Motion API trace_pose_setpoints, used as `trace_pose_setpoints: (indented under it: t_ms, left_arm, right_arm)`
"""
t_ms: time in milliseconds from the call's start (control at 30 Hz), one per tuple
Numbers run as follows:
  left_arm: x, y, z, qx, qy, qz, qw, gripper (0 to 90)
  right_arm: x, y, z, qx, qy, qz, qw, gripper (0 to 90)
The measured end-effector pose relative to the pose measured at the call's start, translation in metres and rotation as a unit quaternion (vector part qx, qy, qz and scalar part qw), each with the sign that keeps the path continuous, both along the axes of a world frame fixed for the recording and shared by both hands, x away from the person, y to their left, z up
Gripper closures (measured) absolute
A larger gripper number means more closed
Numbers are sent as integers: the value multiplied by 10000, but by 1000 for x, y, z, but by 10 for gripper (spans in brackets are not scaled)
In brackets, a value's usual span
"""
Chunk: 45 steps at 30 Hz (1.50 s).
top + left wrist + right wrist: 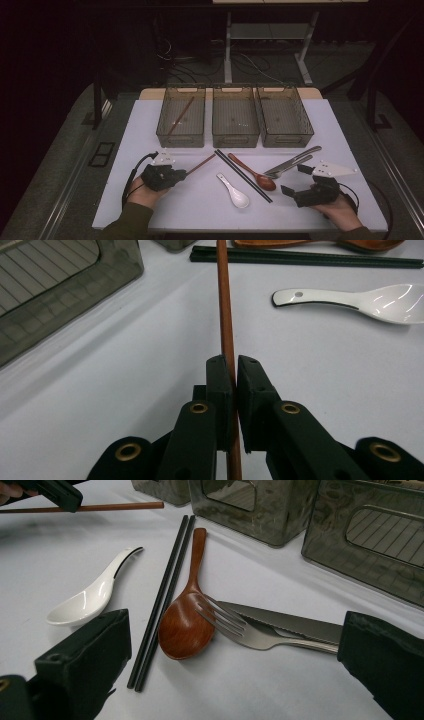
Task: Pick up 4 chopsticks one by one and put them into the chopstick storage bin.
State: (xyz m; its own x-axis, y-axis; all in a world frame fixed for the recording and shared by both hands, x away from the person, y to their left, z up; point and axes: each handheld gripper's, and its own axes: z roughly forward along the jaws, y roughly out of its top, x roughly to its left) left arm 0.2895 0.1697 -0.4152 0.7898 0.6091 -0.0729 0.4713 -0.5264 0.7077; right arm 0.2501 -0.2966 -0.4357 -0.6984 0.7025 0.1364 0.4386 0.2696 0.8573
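The left gripper [233, 371] pinches a thin reddish-brown wooden chopstick [225, 305]; the right gripper's [235, 645] fingers stand wide. The left bin [181, 136] holds another chopstick [181, 116].

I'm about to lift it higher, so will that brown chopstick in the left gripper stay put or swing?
Probably stiff: the brown chopstick runs straight beyond the left gripper. Pinched near one end by narrow pads, it may pivot or droop. It looks thin and wooden, so likely light.
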Motion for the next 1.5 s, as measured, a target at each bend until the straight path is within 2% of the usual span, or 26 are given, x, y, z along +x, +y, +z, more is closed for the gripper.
trace_pose_setpoints:
  t_ms: [467,700,833,967,1100,1267,1500]
  left_arm:
    - [6,8,13,-310,-166,105,9993,841]
    - [12,13,17,-328,-249,179,9990,841]
    - [15,14,19,-523,-240,221,9981,841]
    - [16,11,22,-552,-275,182,9979,841]
    - [20,10,26,-679,-318,173,9970,841]
    - [28,10,29,-629,-371,224,9971,841]
    - [40,13,34,-685,-387,277,9965,841]
  right_arm:
    - [1,0,-1,-5,-6,3,10000,11]
    - [1,1,-1,-22,-3,11,10000,11]
    - [1,1,-1,-32,-3,8,10000,11]
    - [1,1,-1,-33,8,3,10000,11]
    - [1,1,-1,-24,8,-14,10000,11]
    - [1,0,-1,-20,19,-4,10000,11]
    - [1,0,-1,-25,22,-17,10000,11]
